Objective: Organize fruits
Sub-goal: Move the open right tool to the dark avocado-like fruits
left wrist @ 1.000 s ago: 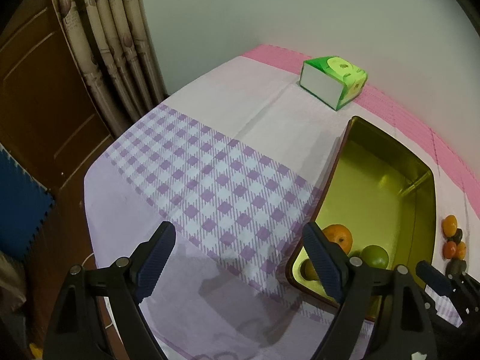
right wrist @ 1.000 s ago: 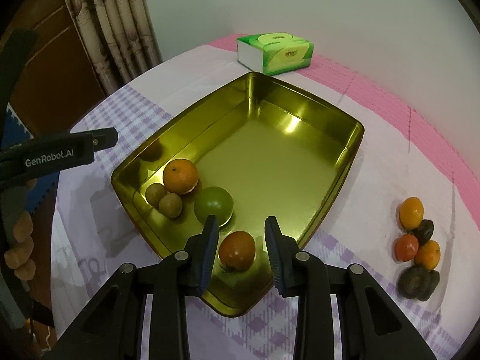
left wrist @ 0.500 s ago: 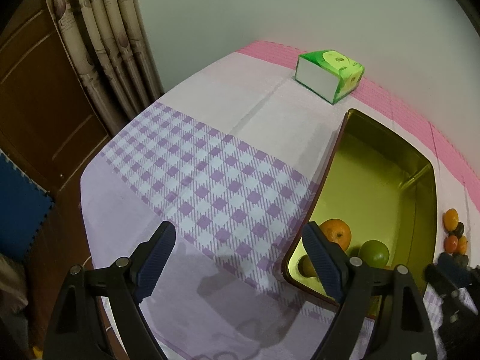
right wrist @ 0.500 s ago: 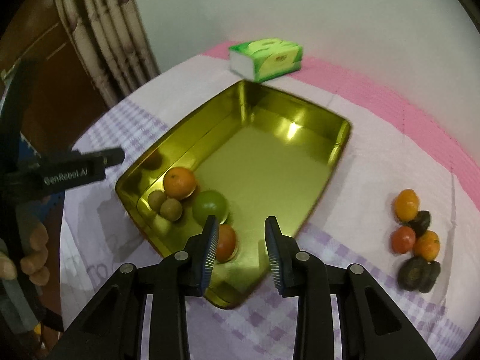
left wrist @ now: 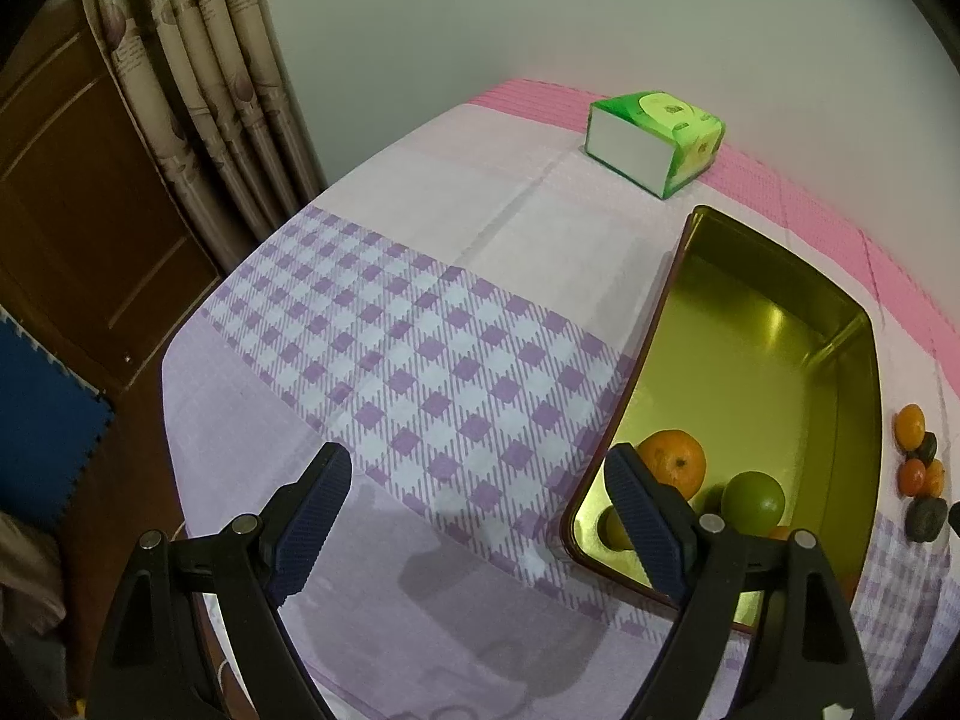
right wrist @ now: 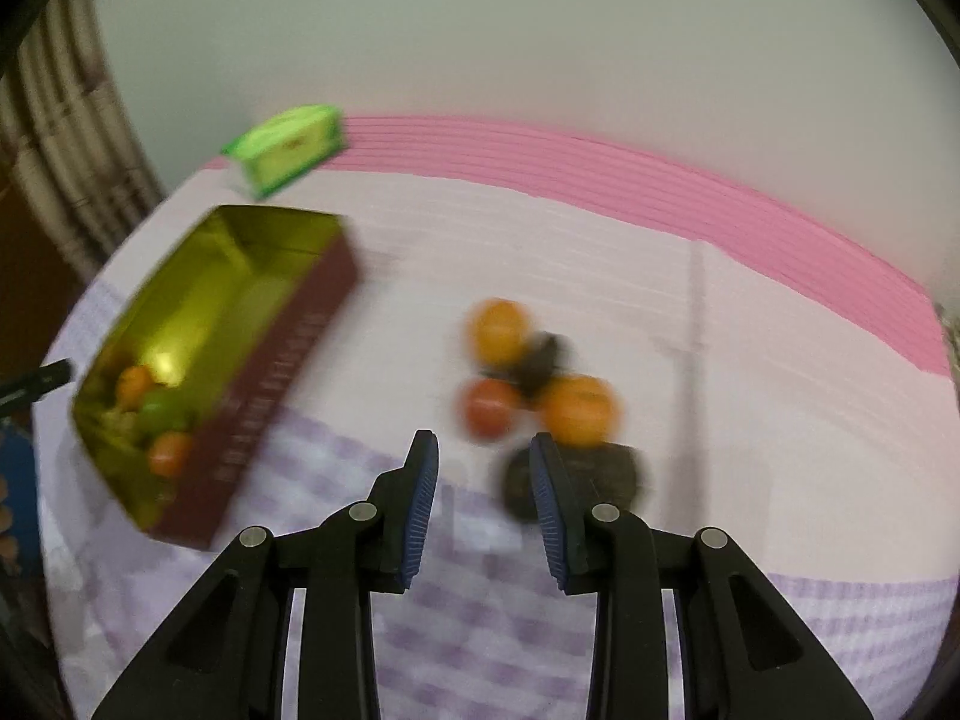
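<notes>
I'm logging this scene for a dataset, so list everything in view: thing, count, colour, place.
Gold metal tray: one, dark red outside, on the table's right half.
Fruits in the tray: at least three sharp (orange, green, small brownish); the right wrist view is too blurred to count.
Loose fruit cluster: about five, orange, red and dark, right of the tray.
Green tissue box: one, far edge.
Checked tablecloth: one, purple, white and pink.
Curtain: beige, left.
Left hand-held gripper: open, empty.
Right hand-held gripper: open, empty, near the cluster.
</notes>
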The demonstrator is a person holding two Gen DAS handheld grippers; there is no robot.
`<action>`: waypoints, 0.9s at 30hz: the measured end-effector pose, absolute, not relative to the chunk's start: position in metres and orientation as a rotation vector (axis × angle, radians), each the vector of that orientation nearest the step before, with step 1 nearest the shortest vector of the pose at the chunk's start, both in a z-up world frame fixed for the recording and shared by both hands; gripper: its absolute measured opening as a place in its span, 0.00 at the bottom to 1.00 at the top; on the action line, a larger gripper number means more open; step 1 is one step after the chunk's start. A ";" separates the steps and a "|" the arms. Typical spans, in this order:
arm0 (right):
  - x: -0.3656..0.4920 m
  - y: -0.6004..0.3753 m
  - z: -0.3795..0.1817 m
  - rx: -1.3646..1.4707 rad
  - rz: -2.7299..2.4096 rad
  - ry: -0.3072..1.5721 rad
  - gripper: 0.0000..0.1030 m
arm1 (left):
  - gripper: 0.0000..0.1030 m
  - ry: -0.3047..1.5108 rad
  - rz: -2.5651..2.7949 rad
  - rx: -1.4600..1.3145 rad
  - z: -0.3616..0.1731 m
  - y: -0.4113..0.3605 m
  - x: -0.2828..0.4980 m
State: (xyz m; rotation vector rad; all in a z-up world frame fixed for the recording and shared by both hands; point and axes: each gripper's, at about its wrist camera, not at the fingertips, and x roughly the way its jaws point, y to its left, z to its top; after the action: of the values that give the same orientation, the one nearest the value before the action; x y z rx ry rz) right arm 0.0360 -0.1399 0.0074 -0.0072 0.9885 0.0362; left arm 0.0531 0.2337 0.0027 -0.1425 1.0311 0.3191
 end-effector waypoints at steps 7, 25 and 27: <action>0.036 -0.180 -0.014 0.033 -0.025 1.030 0.32 | 0.82 1.032 0.314 -0.120 0.001 0.230 0.054; 0.045 -0.183 -0.035 0.052 -0.006 0.996 0.40 | 0.82 1.025 0.310 -0.071 -0.007 0.223 0.055; 0.045 -0.184 -0.040 0.058 -0.009 0.999 0.41 | 0.82 1.022 0.306 -0.065 -0.007 0.221 0.056</action>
State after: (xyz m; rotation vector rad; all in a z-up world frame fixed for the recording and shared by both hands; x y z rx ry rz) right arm 0.0452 -0.1839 -0.0395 0.0577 0.9987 -0.0089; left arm 0.0557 0.2213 -0.0071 -0.0654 1.0222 0.3061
